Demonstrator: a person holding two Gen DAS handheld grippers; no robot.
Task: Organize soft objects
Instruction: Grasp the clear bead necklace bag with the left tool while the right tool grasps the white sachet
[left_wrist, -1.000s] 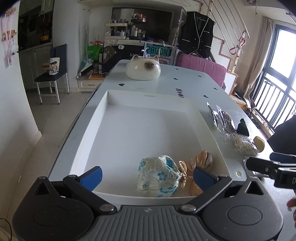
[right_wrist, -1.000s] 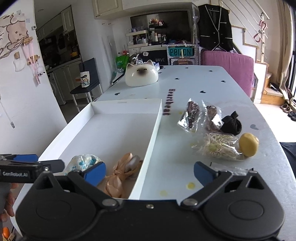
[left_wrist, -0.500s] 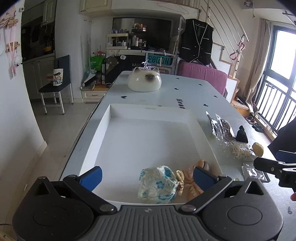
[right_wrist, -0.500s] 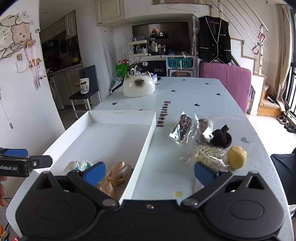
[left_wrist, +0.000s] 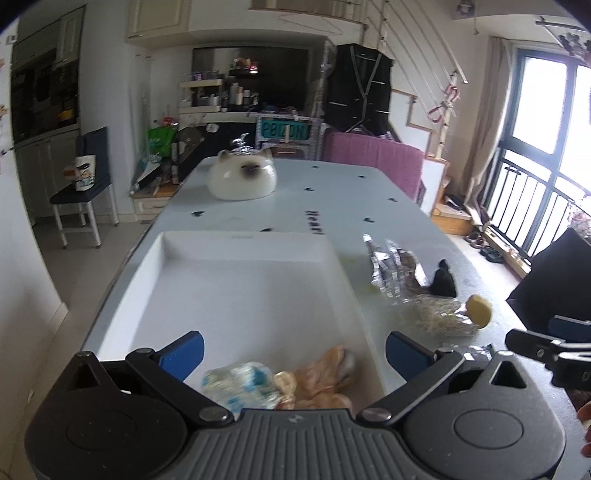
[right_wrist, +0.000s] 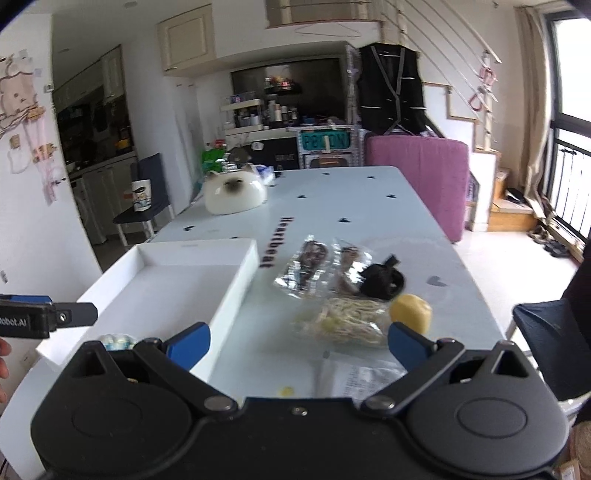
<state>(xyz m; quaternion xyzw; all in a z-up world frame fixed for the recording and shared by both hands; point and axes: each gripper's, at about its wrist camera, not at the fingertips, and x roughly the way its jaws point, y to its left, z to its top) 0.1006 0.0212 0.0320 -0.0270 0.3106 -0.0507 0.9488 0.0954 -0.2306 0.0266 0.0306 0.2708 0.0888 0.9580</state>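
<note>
plainly "heartbeat" (right_wrist: 275, 242) across table (right_wrist: 369, 199)

Left gripper (left_wrist: 293, 349) held with jaws wide apart and nothing between them, above the near end of white tray (left_wrist: 236, 280). Inside the tray, at near wall: blue-white soft bundle (left_wrist: 242, 384) touching peach cloth bundle (left_wrist: 323, 376). On table (left_wrist: 343, 192), right of tray: foil packets (left_wrist: 388, 266), black pouch (left_wrist: 443, 282), noodle bag (left_wrist: 439, 319), yellow ball (left_wrist: 479, 311); right gripper (left_wrist: 546, 349) at right edge.
</note>
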